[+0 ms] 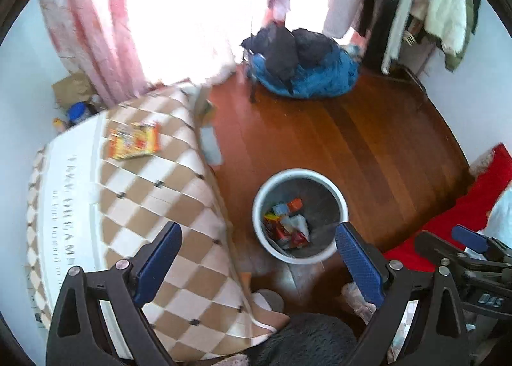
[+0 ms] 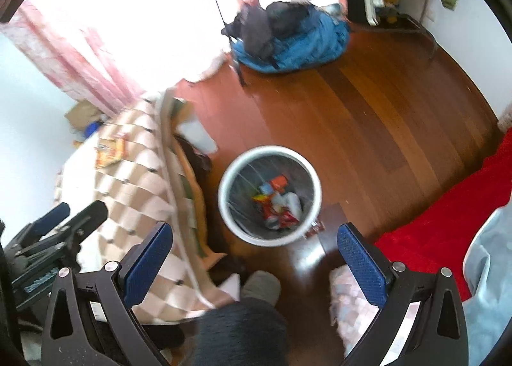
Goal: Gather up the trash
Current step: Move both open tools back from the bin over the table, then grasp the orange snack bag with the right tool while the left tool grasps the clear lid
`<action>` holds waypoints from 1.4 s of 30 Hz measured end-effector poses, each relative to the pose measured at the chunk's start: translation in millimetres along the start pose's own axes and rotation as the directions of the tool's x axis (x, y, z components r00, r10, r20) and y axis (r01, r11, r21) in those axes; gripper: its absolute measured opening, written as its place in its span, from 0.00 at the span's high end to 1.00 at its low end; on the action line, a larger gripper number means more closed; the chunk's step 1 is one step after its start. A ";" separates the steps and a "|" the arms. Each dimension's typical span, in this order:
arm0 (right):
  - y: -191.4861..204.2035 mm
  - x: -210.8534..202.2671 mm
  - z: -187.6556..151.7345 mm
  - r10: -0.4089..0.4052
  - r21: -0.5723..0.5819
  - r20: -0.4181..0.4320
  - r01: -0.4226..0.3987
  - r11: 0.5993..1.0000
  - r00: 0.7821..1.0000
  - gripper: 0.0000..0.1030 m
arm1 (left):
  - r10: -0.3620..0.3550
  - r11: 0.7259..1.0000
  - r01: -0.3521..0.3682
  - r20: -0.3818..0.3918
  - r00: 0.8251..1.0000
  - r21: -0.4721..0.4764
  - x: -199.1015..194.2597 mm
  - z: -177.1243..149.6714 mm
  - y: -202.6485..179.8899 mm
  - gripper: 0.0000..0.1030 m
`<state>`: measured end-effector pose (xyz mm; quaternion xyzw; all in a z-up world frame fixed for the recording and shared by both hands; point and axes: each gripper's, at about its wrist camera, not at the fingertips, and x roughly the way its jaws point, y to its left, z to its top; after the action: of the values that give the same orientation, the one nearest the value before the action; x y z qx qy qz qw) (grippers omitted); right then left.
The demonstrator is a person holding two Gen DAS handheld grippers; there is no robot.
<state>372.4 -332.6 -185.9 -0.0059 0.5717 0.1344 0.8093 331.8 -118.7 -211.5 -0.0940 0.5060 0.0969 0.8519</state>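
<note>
A white round bin (image 1: 260, 193) (image 2: 224, 180) stands on the wooden floor beside a low table, with several colourful wrappers (image 1: 288, 225) (image 2: 276, 202) inside. An orange and yellow snack packet (image 1: 134, 140) (image 2: 110, 150) lies flat on the checked tablecloth (image 1: 166, 193) (image 2: 134, 180). A small red wrapper scrap (image 2: 315, 227) lies on the floor by the bin's right side. My left gripper (image 1: 259, 260) hovers open and empty above the bin's near rim. My right gripper (image 2: 256, 254) is also open and empty, just in front of the bin. Each gripper shows at the other view's edge.
A blue and black pile of clothes (image 1: 304, 68) (image 2: 288, 39) lies on the floor at the back. Pink curtains (image 1: 96, 39) hang left, coats (image 1: 441, 7) hang right. A red rug (image 1: 464, 206) (image 2: 448, 215) lies right. A person's slippered feet (image 2: 260, 286) are below.
</note>
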 end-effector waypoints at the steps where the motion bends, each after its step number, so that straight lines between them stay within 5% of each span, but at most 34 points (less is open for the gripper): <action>1: 11.1 -7.4 3.7 0.011 -0.016 0.015 -0.011 1.000 1.000 0.00 | 0.007 1.000 -0.007 0.014 1.000 -0.016 -7.0 0.9 8.4 0.05; 7: 110.9 -0.4 28.0 0.093 -0.197 0.000 -0.091 0.976 0.996 0.00 | 0.118 0.980 -0.104 0.076 0.990 -0.168 -28.3 6.3 99.8 0.05; 12: 226.9 75.9 44.7 0.069 -0.453 -0.118 -0.115 0.884 0.991 0.00 | 0.287 0.909 -0.271 0.003 0.958 -0.315 -1.0 -10.9 202.4 0.05; 16: 322.3 168.0 54.6 -0.059 -0.683 -0.225 -0.114 0.721 0.973 0.00 | 0.389 0.829 -0.400 -0.111 0.915 -0.392 46.4 -33.8 274.5 0.05; 19: 370.8 234.4 62.5 -0.192 -0.804 -0.223 -0.069 0.590 0.956 0.00 | 0.412 0.782 -0.457 -0.199 0.889 -0.424 85.2 -47.4 315.1 0.05; 23: 412.2 306.5 65.0 -0.312 -0.918 -0.186 -0.052 0.393 0.932 0.00 | 0.400 0.756 -0.475 -0.256 0.880 -0.450 123.1 -54.9 350.5 0.05; 26: 426.6 337.5 72.5 -0.327 -0.939 -0.184 -0.067 0.336 0.927 0.00 | 0.384 0.754 -0.465 -0.263 0.885 -0.464 136.5 -54.2 363.8 0.05; 28: 432.8 348.9 78.8 -0.301 -0.936 -0.213 -0.106 0.334 0.929 0.00 | 0.370 0.759 -0.449 -0.255 0.893 -0.471 139.3 -52.1 367.8 0.05; 32: 435.0 349.5 90.8 -0.209 -0.896 -0.258 -0.153 0.417 0.943 0.09 | 0.322 0.802 -0.381 -0.204 0.924 -0.460 135.7 -46.9 360.4 0.05; 36: 418.5 336.1 90.4 -0.131 -0.809 -0.285 -0.165 0.565 0.950 0.40 | 0.239 0.864 -0.283 -0.157 0.958 -0.416 131.1 -38.1 340.0 0.05; 42: 374.1 307.3 73.9 -0.089 -0.647 -0.298 -0.132 0.751 0.950 0.50 | 0.168 0.917 -0.216 -0.165 0.972 -0.337 152.4 -25.3 308.9 0.05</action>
<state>452.1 104.8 -391.3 -0.3056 0.6070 0.3343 0.6531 301.5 183.1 -376.8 -0.2011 0.5428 0.2627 0.7719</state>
